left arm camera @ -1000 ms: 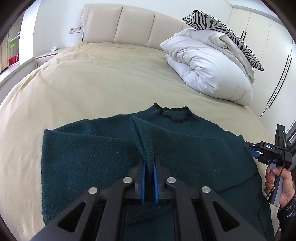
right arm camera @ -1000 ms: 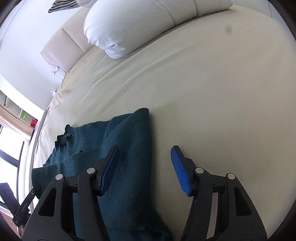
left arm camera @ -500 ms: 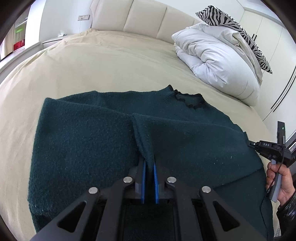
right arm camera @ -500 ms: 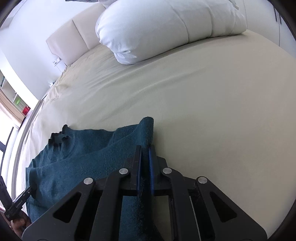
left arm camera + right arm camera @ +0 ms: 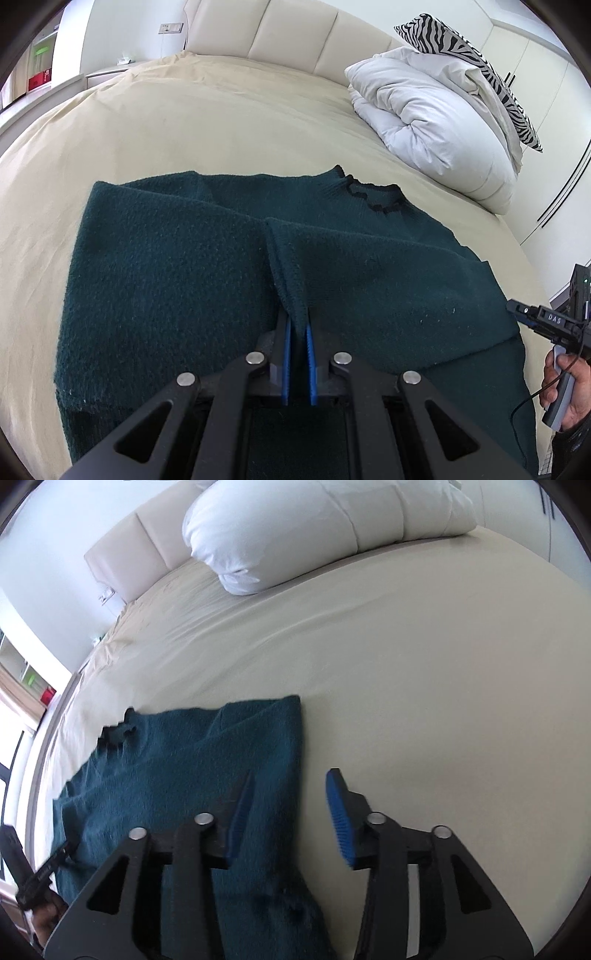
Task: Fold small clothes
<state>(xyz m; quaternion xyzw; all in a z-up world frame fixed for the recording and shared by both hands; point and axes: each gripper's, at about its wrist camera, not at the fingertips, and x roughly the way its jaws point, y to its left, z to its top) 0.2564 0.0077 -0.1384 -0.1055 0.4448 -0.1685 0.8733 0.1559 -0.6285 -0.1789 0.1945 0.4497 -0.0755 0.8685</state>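
Note:
A dark green knit sweater (image 5: 177, 280) lies flat on a beige bed, its black-trimmed collar (image 5: 373, 195) toward the headboard. My left gripper (image 5: 296, 332) is shut on a pinched fold of the sweater near its middle. In the right wrist view the sweater (image 5: 177, 775) lies at the left with its right edge folded over. My right gripper (image 5: 288, 812) is open above that edge; its left finger (image 5: 240, 812) is over the fabric and the right finger (image 5: 340, 819) over the sheet. The right gripper also shows at the far right of the left wrist view (image 5: 524, 317).
A folded white duvet (image 5: 432, 125) with a zebra-print pillow (image 5: 469, 62) on top sits at the back right of the bed (image 5: 184, 122). A padded headboard (image 5: 291, 33) stands behind. Wardrobe doors are at the right.
My right gripper, shut on the sweater's right edge half a second ago, has opened and let it go. My left gripper keeps its hold and has moved slightly forward over the sweater.

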